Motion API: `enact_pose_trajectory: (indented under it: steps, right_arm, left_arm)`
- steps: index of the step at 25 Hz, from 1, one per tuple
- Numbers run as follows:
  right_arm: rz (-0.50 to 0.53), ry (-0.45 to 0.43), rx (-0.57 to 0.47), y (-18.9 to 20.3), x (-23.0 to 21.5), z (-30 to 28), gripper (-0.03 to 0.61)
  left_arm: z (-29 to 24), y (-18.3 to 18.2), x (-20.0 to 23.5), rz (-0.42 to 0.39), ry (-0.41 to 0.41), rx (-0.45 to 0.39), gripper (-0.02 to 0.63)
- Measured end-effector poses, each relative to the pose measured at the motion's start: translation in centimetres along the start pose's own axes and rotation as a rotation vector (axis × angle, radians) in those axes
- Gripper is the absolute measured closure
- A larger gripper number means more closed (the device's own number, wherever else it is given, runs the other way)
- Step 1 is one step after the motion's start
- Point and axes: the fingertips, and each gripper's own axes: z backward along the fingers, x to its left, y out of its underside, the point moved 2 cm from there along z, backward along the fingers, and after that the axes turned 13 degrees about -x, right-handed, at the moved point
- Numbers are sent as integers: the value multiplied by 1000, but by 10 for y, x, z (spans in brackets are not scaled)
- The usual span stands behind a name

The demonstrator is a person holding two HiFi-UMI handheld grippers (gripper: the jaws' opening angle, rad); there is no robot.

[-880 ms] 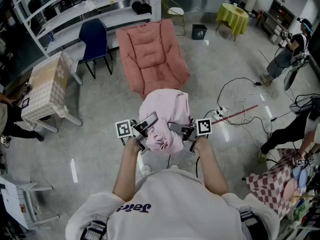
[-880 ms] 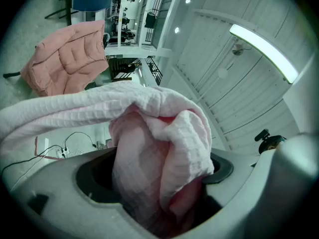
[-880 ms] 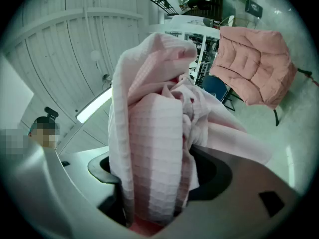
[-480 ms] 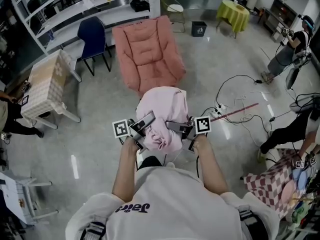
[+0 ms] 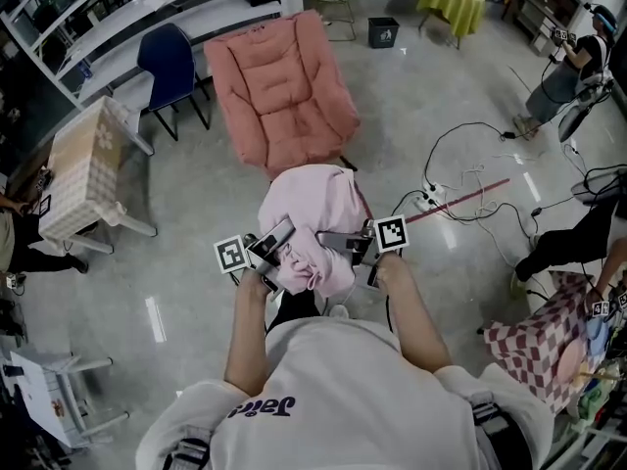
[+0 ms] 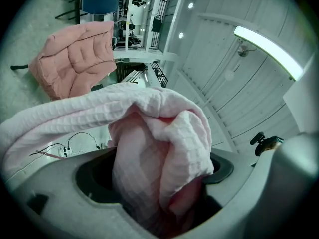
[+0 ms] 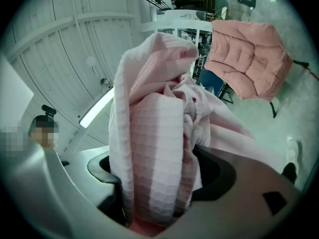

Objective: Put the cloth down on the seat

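Note:
A pale pink waffle-weave cloth (image 5: 309, 204) hangs bunched in the air in front of me, held from both sides. My left gripper (image 5: 277, 250) is shut on one gathered fold of the cloth (image 6: 159, 148), which fills its jaws. On the other side my right gripper (image 5: 345, 247) is shut on another bunch of the cloth (image 7: 152, 148). The seat, a salmon-pink padded lounge chair (image 5: 284, 86), stands on the floor just beyond the cloth. This chair shows at upper left in the left gripper view (image 6: 75, 59) and at upper right in the right gripper view (image 7: 249, 59).
A blue chair (image 5: 171, 62) and white shelving (image 5: 118, 18) stand behind the lounge chair. A table with a checked cover (image 5: 83, 164) is at the left. Cables and a power strip (image 5: 426, 201) lie on the floor at right. People (image 5: 573, 76) stand at the far right.
The lounge chair has slid lower and nearer in the head view, so I have come closer to it. Both grippers keep their hold on the cloth.

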Motion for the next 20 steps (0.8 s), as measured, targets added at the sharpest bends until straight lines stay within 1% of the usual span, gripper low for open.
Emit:
enact_pose_trajectory:
  steps: [4, 8, 16, 20]
  right_arm:
    - [-9, 18, -30, -26, -20, -21, 201]
    - [-14, 43, -54, -64, -44, -39, 201]
    - [24, 83, -83, -152, -86, -113, 190]
    - [17, 102, -89, -184, -110, -143, 187]
  left_arm:
    - [-17, -33, 19, 21, -1, 6, 178]
    - [-45, -67, 40, 35, -3, 20, 178]
    - [-101, -171, 70, 65, 6, 29, 178]
    - [-120, -214, 88, 78, 10, 42, 178]
